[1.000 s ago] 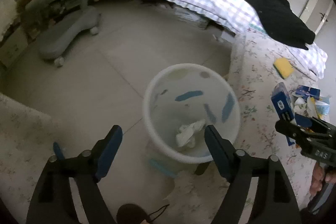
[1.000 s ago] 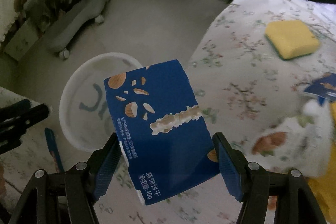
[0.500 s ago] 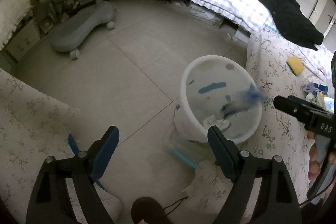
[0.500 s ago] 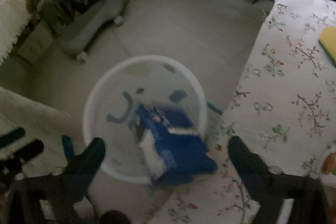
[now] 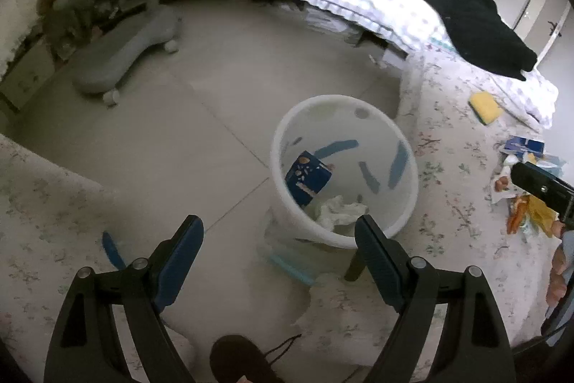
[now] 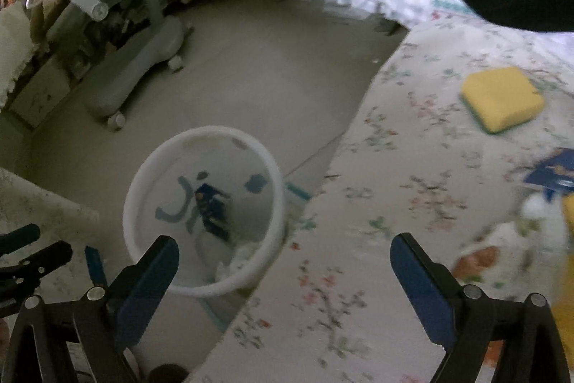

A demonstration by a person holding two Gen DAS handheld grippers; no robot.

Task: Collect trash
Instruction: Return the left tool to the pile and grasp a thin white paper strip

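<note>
Right tongs (image 6: 283,261): just spread, empty | left tongs (image 5: 280,239): spread, empty | blue carton (image 5: 308,176): inside bin (image 5: 412,189) | wrappers (image 5: 520,203) at right: light, crinkly, pinch edge

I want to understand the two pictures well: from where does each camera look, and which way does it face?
Left wrist: sits on the left gripper, looking down at the white bin on the floor; its open fingers and a hand at right show.
Right wrist: sits on the right gripper, facing down over the floral cover; its open fingers show.
Shared: bin, blue box, yellow sponge.
</note>
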